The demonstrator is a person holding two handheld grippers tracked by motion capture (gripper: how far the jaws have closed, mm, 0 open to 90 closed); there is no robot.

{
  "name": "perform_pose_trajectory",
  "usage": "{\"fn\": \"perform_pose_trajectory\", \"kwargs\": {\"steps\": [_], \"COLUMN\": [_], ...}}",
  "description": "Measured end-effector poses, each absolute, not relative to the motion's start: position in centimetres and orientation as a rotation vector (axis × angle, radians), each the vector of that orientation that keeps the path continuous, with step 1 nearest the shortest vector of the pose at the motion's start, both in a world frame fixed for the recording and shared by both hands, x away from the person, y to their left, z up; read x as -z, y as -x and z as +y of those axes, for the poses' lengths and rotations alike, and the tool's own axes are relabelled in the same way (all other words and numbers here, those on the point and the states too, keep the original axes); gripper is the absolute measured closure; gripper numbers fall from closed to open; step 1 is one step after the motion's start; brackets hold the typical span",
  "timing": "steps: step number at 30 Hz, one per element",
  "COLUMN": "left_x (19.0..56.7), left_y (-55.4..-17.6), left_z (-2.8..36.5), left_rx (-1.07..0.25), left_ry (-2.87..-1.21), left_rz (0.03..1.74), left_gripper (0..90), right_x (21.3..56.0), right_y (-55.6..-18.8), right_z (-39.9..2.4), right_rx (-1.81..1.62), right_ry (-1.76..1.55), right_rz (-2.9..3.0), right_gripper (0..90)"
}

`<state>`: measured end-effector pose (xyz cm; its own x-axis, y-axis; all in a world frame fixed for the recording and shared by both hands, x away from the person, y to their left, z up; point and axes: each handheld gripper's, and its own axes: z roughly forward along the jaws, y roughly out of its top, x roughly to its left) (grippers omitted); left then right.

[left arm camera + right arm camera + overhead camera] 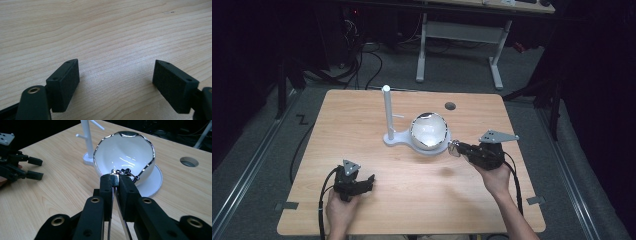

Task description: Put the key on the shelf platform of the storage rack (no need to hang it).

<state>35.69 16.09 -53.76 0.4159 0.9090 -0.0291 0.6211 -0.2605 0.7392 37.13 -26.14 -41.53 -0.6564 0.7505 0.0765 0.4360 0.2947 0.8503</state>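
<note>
My right gripper (115, 180) pinches a chain (127, 173) just ahead at the bowl (125, 152) rim; hanging on the stand (387, 112) looks left. Left gripper (116, 82) spread, idle over table (105, 30).

A lab or test room, not a home; a bare wooden bench (362, 210) stands alone on grey carpet (262, 165); black cables (362, 65) snake over the floor; a white-framed desk (462, 35) stands behind; metal rails (247, 175) flank the bench; the surroundings are dark.
</note>
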Motion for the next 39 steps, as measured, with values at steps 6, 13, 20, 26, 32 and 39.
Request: {"fn": "perform_pose_trajectory", "kwargs": {"steps": [6,13,20,26,32,39], "left_x": [53.8,53.8,53.7,53.8,53.8,53.8], "left_y": [-35.7,-35.7,-35.7,-35.7,-35.7,-35.7], "left_z": [16.1,16.1,16.1,16.2,16.2,16.2], "left_rx": [-0.537,-0.537,-0.534,-0.533,-0.534,-0.534], "left_ry": [-1.987,-1.988,-1.988,-1.979,-1.984,-1.981], "left_rz": [1.294,1.293,1.293,1.294,1.293,1.293], "left_gripper": [21.8,21.8,21.7,21.8,21.8,21.8], "right_x": [40.7,39.7,39.1,39.1,39.1,39.2], "right_y": [-37.8,-38.6,-39.4,-40.0,-40.9,-41.9], "right_z": [-25.3,-24.3,-23.2,-22.5,-22.0,-21.4], "right_rx": [-1.313,-1.315,-1.305,-1.318,-1.316,-1.292], "right_ry": [-1.039,-1.006,-0.975,-0.965,-0.978,-0.99], "right_rz": [2.244,2.259,2.28,2.259,2.259,2.272], "right_gripper": [82.1,82.1,82.1,82.1,82.2,82.1]}}
